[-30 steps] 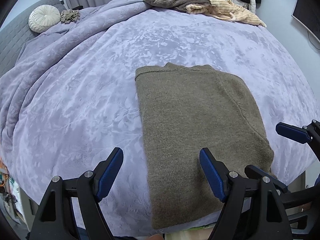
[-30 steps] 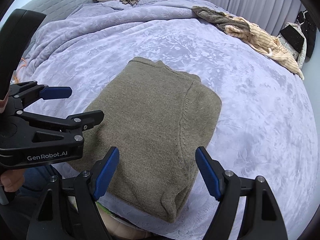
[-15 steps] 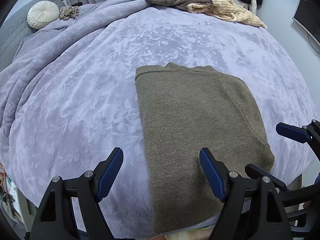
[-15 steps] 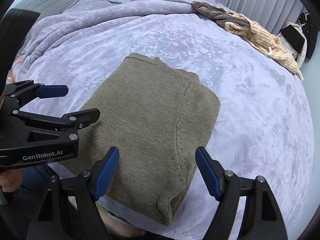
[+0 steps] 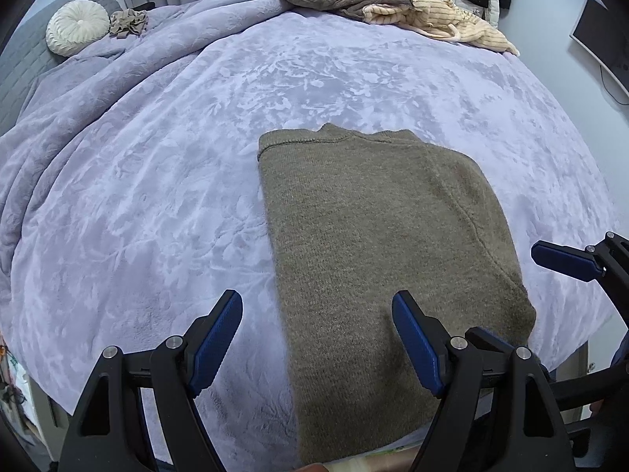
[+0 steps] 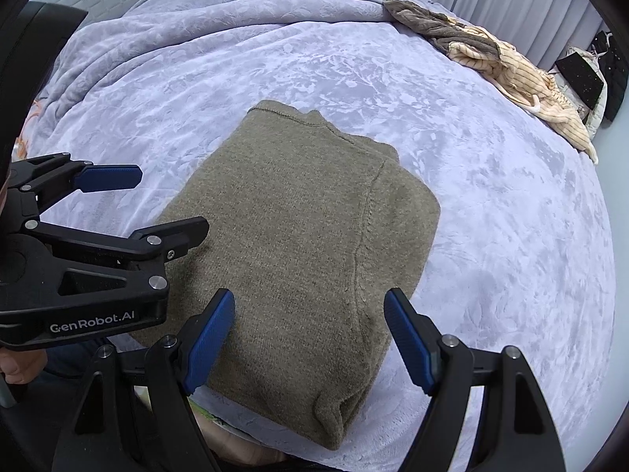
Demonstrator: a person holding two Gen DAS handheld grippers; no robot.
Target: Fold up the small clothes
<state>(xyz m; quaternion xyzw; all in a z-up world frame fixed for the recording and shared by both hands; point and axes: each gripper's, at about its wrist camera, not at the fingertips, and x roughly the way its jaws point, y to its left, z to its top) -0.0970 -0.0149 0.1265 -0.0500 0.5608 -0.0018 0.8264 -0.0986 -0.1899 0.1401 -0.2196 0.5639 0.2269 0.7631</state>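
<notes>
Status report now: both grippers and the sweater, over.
Left gripper open, empty. Right gripper open, empty. Olive sweater folded flat on blanket. Nothing in the way.

Counts: 1 folded sweater (image 5: 377,259) on 1 bed (image 5: 157,204). 2 tools: left (image 5: 316,338), right (image 6: 308,338). 1 round cushion (image 5: 77,27). 1 clothes pile (image 5: 393,8) at far edge, item count unclear. 1 small crumpled cloth (image 5: 127,23) beside cushion.

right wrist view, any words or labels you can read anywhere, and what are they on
"GenRobot.AI": white print on the black body of the left tool, seen at the left edge of the right wrist view.
No other text can be read: the olive sweater, purple blanket and far clothes pile show no readable label.
</notes>
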